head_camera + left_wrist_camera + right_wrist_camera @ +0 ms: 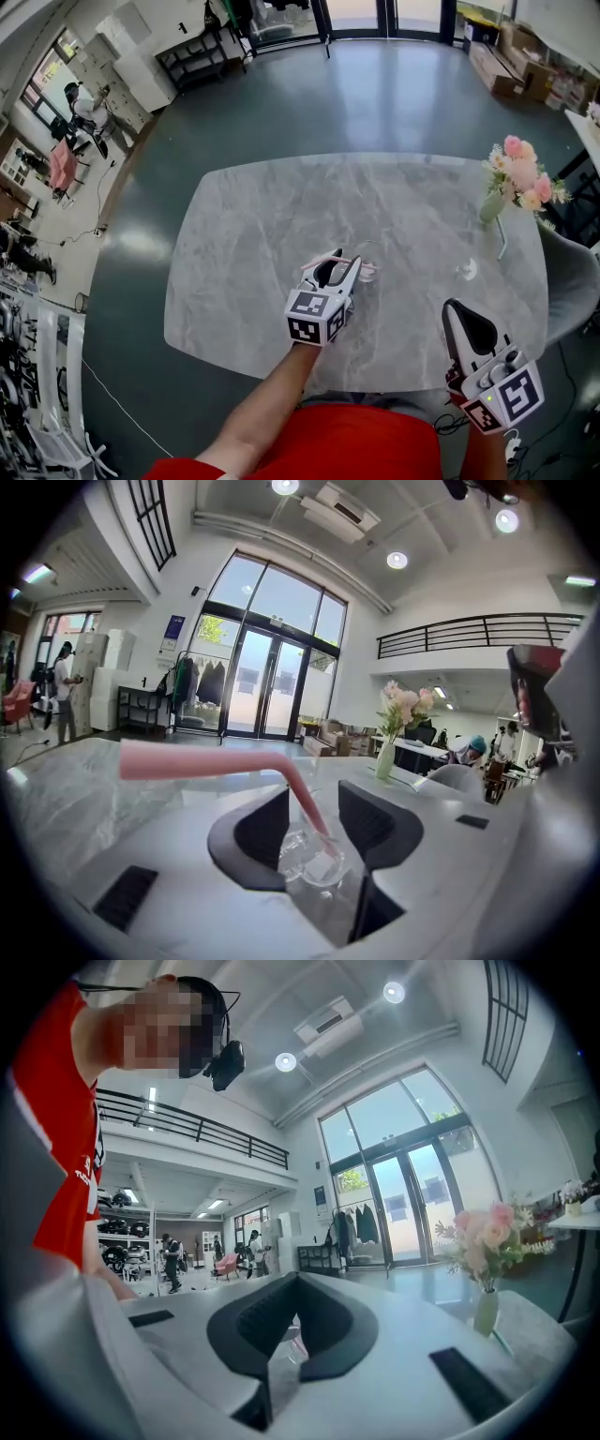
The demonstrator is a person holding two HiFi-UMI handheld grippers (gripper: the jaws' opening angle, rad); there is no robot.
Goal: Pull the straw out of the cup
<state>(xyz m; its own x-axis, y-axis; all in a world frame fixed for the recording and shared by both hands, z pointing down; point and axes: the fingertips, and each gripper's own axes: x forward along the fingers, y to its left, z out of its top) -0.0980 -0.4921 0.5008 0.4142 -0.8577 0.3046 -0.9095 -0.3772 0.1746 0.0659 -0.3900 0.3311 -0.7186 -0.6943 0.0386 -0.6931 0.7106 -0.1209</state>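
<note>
Red shirt [375, 441] and a bare forearm fill the bottom of the head view, where the person stands at a grey marble-look table [244, 234].

From that forearm the left gripper [345, 259] reaches out over the table, tilted slightly down. Its jaws stand wide apart. Between them sits a small clear cup [366, 270] on the tabletop, a little in from the near edge and roughly midway across. A pink straw [314, 263] is in the cup.

In the left gripper view the left gripper [314, 794] shows its two dark pads well separated. The cup [309, 860] sits low between them. The straw [187, 759] rises from the cup at a slant, bends, then runs level out to the left, past the left jaw. Neither pad presses on the straw or the cup.

To the right, near the table's near edge, the right gripper [453, 309] is held level and well apart from the cup. In the right gripper view the right gripper [296, 1281] has its jaws closed together at the tips, with nothing gripped.

At the far right corner of the table stands a pale green vase of pink flowers [520, 178].
</note>
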